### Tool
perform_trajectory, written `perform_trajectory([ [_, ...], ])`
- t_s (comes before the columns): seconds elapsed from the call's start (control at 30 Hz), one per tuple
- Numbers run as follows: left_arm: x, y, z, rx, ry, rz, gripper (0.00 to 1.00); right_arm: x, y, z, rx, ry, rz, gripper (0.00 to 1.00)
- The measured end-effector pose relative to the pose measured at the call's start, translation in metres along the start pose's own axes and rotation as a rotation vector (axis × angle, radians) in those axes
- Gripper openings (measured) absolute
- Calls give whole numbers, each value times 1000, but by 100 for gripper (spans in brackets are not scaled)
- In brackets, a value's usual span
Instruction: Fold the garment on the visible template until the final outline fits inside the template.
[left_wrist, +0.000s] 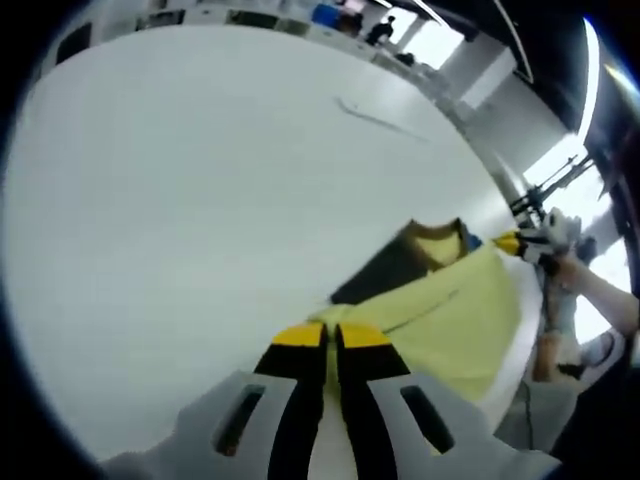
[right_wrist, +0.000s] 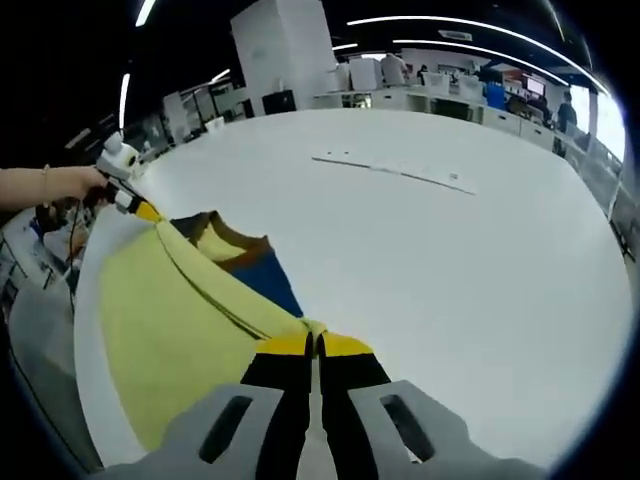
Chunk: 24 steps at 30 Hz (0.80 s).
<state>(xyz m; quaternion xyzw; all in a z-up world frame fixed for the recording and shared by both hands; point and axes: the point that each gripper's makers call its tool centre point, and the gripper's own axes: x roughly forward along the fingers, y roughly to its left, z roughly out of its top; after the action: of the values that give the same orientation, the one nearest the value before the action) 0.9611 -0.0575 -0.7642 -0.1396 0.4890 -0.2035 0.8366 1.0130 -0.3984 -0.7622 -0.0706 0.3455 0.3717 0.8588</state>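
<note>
White table (right_wrist: 450, 270) carries one yellow garment (right_wrist: 170, 330) near its edge, stretched taut between both tools. One faint template outline (right_wrist: 390, 170) lies well beyond, across the table from the held edge. Left gripper (left_wrist: 333, 335) and right gripper (right_wrist: 316, 345) each have jaws pressed together, pinching a corner of the cloth; the fold's long axis runs gripper to gripper.

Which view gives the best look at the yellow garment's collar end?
The right gripper view: the yellow garment spreads broadly from the right hand-held gripper, shut on it, to its dark collar. The left gripper view shows a smaller stretch of it, with the left hand-held gripper shut on its near edge and the collar far off.
</note>
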Motion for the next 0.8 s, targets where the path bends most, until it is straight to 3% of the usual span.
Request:
perform_trajectory([
  [0.53,-2,5,9,-42,-21,-1,5,3,-6,-3,-12,13,-8,5],
  [0.8,-6,12,16,-51,-48,22,8,-4,-24,7,-15,-21,-65,1],
])
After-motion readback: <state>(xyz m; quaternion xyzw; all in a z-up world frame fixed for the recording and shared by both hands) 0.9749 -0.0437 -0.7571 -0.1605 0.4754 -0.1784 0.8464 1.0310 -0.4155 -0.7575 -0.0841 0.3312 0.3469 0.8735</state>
